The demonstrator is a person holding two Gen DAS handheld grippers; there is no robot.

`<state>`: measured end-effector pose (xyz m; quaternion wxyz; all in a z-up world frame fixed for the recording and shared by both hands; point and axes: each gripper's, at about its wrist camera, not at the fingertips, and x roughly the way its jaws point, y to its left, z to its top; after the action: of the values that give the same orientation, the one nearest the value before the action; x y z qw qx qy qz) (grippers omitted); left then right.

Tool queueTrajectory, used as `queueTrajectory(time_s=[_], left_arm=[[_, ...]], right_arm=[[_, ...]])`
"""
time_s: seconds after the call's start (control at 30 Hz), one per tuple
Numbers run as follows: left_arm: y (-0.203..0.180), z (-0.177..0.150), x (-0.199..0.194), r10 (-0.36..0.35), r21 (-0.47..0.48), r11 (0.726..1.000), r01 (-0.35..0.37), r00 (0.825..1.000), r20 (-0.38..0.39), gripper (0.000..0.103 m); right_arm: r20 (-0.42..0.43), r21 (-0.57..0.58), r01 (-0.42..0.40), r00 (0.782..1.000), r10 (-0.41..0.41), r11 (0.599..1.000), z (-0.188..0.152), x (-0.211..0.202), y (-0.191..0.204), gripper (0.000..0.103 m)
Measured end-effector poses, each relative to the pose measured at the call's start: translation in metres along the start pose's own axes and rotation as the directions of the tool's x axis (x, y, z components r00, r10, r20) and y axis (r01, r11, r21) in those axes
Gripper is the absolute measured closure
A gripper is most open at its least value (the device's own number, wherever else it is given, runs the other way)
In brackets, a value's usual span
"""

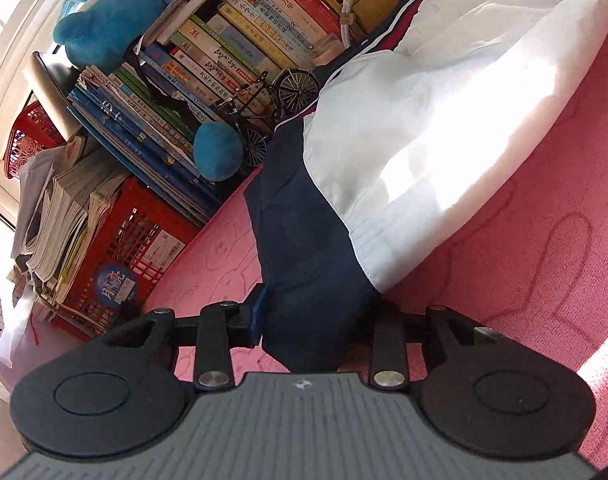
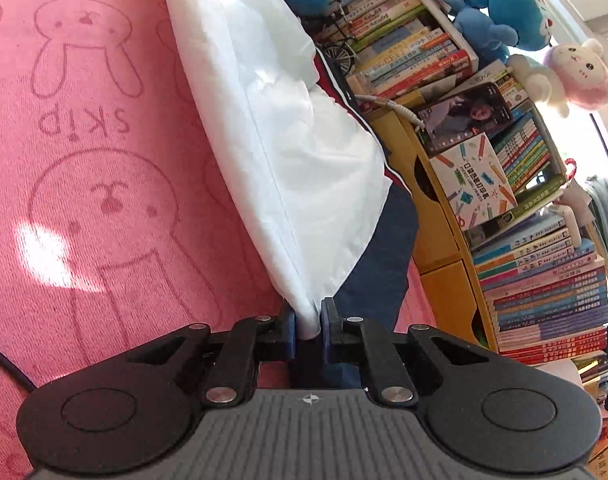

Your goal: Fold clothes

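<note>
Across the lower and right part of the left wrist view spreads the pink rabbit-print cloth (image 1: 524,248), the surface everything lies on. On it, running from centre to the upper right, lies the garment (image 1: 416,112), white with navy panels and a red-and-white trim, bunched into soft folds; in the right wrist view it runs up the middle of the frame. Stacked books (image 1: 224,52) and blue plush toys (image 1: 112,8) crowd the upper left, just beside the fabric.

At bottom centre of the left wrist view, the left gripper (image 1: 320,320) is clamped on a navy end of the garment. The right gripper (image 2: 308,322) has its jaws pinched together on a white edge.

Both ends appear held, so the fold probably comes next. It would go best by lifting both corners evenly, keeping the edge taut between the grippers, and laying it over without dragging fabric into the books.
</note>
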<state>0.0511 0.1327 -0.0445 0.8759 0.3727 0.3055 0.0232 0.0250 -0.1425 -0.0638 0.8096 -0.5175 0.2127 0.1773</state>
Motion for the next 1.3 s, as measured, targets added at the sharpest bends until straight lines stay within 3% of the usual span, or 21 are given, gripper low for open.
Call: queueTrajectory(time_s=[0.23, 0.4, 0.47, 0.53, 0.6, 0.73, 0.8, 0.83, 0.87, 0.93, 0.97, 1.07, 1.17, 1.3], left_arm=[[-0.008, 0.0, 0.001, 0.038, 0.009, 0.999, -0.038, 0.999, -0.001, 0.07], [-0.031, 0.001, -0.019, 0.124, 0.099, 0.986, -0.134, 0.987, 0.106, 0.05], [-0.038, 0.004, -0.029, 0.125, 0.132, 0.98, -0.148, 0.978, 0.166, 0.03], [-0.046, 0.007, -0.033, 0.137, 0.188, 0.966, -0.18, 0.966, 0.219, 0.029], [-0.05, 0.011, -0.03, 0.15, 0.213, 0.956, -0.202, 0.96, 0.237, 0.029], [-0.048, 0.017, -0.02, 0.15, 0.195, 0.961, -0.196, 0.963, 0.225, 0.029], [-0.049, 0.019, -0.018, 0.141, 0.19, 0.965, -0.181, 0.968, 0.209, 0.038], [-0.053, 0.019, -0.017, 0.132, 0.192, 0.967, -0.169, 0.972, 0.192, 0.055], [-0.059, 0.019, -0.016, 0.125, 0.202, 0.966, -0.16, 0.976, 0.176, 0.072], [-0.073, 0.018, -0.016, 0.148, 0.236, 0.953, -0.188, 0.973, 0.177, 0.087], [-0.075, 0.017, -0.016, 0.161, 0.238, 0.95, -0.202, 0.97, 0.181, 0.089], [-0.06, 0.019, -0.023, 0.153, 0.177, 0.968, -0.181, 0.975, 0.163, 0.093], [-0.043, 0.019, -0.04, 0.183, 0.151, 0.966, -0.21, 0.967, 0.179, 0.094], [-0.026, 0.009, -0.072, 0.167, 0.108, 0.976, -0.191, 0.966, 0.199, 0.094]], right_arm=[[-0.031, 0.027, 0.043, 0.999, -0.042, 0.999, -0.019, 0.002, 0.004, 0.088], [0.017, -0.028, 0.067, 0.998, -0.067, 0.997, -0.009, 0.001, 0.018, 0.079], [0.043, -0.076, 0.086, 0.996, -0.083, 0.993, -0.004, 0.003, 0.023, 0.079], [0.056, -0.09, 0.093, 0.995, -0.088, 0.992, -0.001, 0.008, 0.023, 0.078], [0.068, -0.077, 0.106, 0.993, -0.101, 0.991, 0.0, 0.012, 0.02, 0.073], [0.076, 0.021, 0.135, 0.988, -0.136, 0.991, -0.005, 0.016, 0.003, 0.041], [0.062, 0.079, 0.105, 0.992, -0.11, 0.991, -0.008, 0.019, -0.004, 0.046], [0.052, 0.102, 0.086, 0.994, -0.091, 0.991, -0.009, 0.02, -0.006, 0.057], [0.044, 0.1, 0.083, 0.995, -0.088, 0.992, -0.008, 0.021, -0.001, 0.074], [0.047, 0.044, 0.115, 0.992, -0.117, 0.992, -0.006, 0.021, 0.016, 0.088], [0.054, 0.024, 0.151, 0.987, -0.152, 0.988, -0.005, 0.019, 0.021, 0.092], [0.074, 0.047, 0.229, 0.97, -0.232, 0.972, -0.002, 0.005, 0.017, 0.094], [0.093, 0.055, 0.295, 0.95, -0.299, 0.954, 0.001, -0.015, 0.006, 0.096], [0.103, 0.085, 0.316, 0.941, -0.323, 0.945, 0.004, -0.05, -0.004, 0.097]])
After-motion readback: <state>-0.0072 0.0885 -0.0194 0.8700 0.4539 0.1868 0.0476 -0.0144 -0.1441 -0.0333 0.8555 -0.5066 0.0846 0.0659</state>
